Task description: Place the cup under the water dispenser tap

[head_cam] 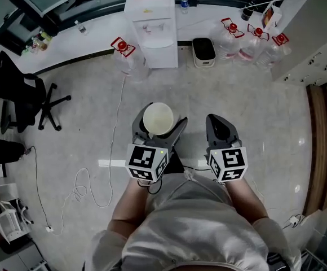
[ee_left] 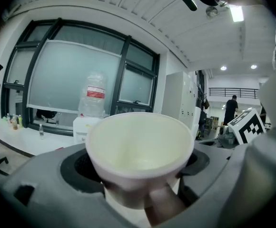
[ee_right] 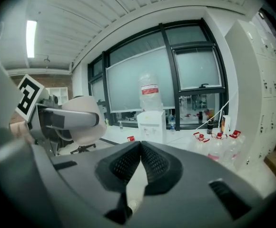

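Observation:
A pale, empty paper cup (head_cam: 158,119) stands upright between the jaws of my left gripper (head_cam: 160,127), which is shut on it; in the left gripper view the cup (ee_left: 140,148) fills the middle. The white water dispenser (head_cam: 152,30) stands against the far wall, well ahead across the floor, with a large bottle on top (ee_left: 94,99). Its taps (head_cam: 151,26) are small and far from the cup. My right gripper (head_cam: 220,130) hangs beside the left one, its jaws shut with nothing between them (ee_right: 139,146). The dispenser (ee_right: 152,123) lies straight ahead in the right gripper view.
Several big water bottles with red caps (head_cam: 253,41) stand right of the dispenser, and one more (head_cam: 127,55) stands to its left. A dark bin (head_cam: 203,51) sits beside it. A black office chair (head_cam: 22,97) is at the left. A white cable (head_cam: 115,129) trails over the floor.

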`<state>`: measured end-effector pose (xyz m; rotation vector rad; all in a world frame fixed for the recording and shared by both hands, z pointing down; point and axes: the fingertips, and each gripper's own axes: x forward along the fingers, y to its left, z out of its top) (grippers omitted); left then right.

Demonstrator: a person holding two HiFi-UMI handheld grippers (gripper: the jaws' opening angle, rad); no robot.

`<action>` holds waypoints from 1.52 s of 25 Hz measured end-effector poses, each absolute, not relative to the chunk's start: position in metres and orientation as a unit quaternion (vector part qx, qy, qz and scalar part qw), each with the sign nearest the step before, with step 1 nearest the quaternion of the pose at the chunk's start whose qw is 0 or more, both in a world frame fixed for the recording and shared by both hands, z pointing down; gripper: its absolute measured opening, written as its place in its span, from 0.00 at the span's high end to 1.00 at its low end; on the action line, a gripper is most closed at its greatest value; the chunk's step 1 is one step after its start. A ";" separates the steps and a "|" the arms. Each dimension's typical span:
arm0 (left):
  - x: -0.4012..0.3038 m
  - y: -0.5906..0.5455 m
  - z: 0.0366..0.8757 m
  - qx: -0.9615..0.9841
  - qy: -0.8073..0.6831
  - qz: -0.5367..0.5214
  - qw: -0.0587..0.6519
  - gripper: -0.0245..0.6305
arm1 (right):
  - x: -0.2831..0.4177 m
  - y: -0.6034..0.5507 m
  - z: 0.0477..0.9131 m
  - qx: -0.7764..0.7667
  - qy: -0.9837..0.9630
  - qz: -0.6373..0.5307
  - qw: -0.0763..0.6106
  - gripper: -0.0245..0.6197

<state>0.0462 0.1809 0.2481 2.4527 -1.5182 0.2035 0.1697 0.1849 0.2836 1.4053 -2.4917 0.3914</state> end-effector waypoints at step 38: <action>-0.078 -0.227 0.533 0.835 -0.512 0.143 0.141 0.26 | 0.023 -0.227 0.514 0.464 -0.836 0.213 0.202 0.92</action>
